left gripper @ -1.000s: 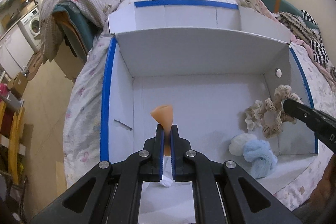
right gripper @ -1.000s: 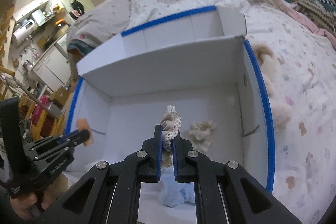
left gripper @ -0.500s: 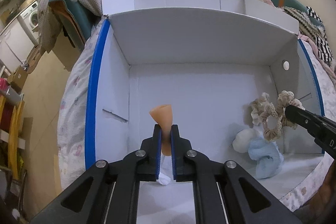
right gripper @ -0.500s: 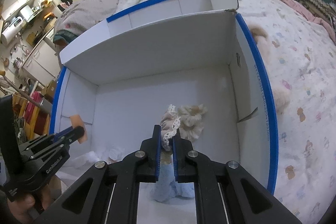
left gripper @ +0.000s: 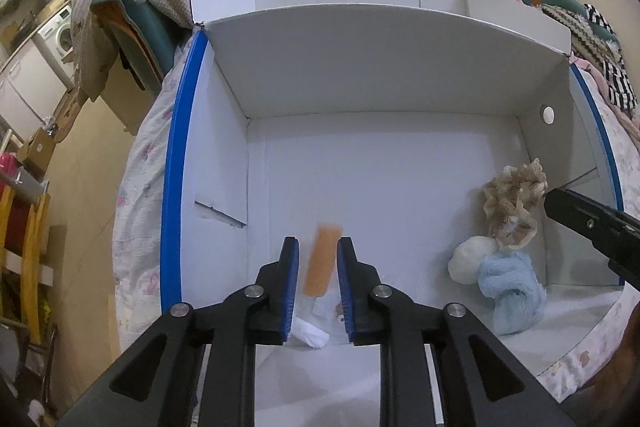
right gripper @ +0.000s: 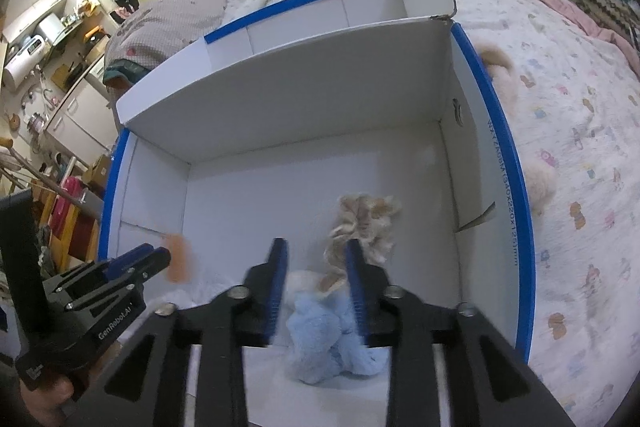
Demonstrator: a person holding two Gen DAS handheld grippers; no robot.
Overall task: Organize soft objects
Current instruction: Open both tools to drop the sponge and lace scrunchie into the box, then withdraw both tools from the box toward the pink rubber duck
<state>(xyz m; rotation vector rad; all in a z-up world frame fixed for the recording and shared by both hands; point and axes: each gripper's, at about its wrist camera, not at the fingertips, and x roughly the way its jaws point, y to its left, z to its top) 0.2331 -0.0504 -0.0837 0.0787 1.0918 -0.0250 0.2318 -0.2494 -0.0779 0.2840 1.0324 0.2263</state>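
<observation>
Leftmost, the left gripper [left gripper: 318, 259] hangs over the near-left floor of the white box [left gripper: 400, 75], its blue-lined jaws spread. An orange sock piece [left gripper: 323, 265] shows between them, blurred and touching neither pad; it appears to be dropping free toward the white cloth [left gripper: 310, 331] on the box floor below. The spread jaws suit a release, so this item is judged to be in the act of being deposited.

Centre: the box floor is bare white card, bounded by a raised rear flap and blue-edged side walls. The box rests on a patterned bedspread [right gripper: 580, 155], which gives it a soft, possibly unsteady footing.

Right of centre, a pale blue fluffy toy [left gripper: 510, 291] lies against a cream ball [left gripper: 472, 261] near the right wall. A beige lace scrunchie [left gripper: 514, 199] sits above them, touching the pile; whether it rests or is falling cannot be told.

Rightmost, the right gripper [right gripper: 316, 279] stands over that pile with jaws likewise spread, pinching nothing; the scrunchie [right gripper: 360, 227] shows just past its right finger. Soft items are thus grouped at the right side, the sock piece at the left. Beyond the right wall a tan plush toy [right gripper: 536, 183] lies on the bedspread, probably yet to be collected.
</observation>
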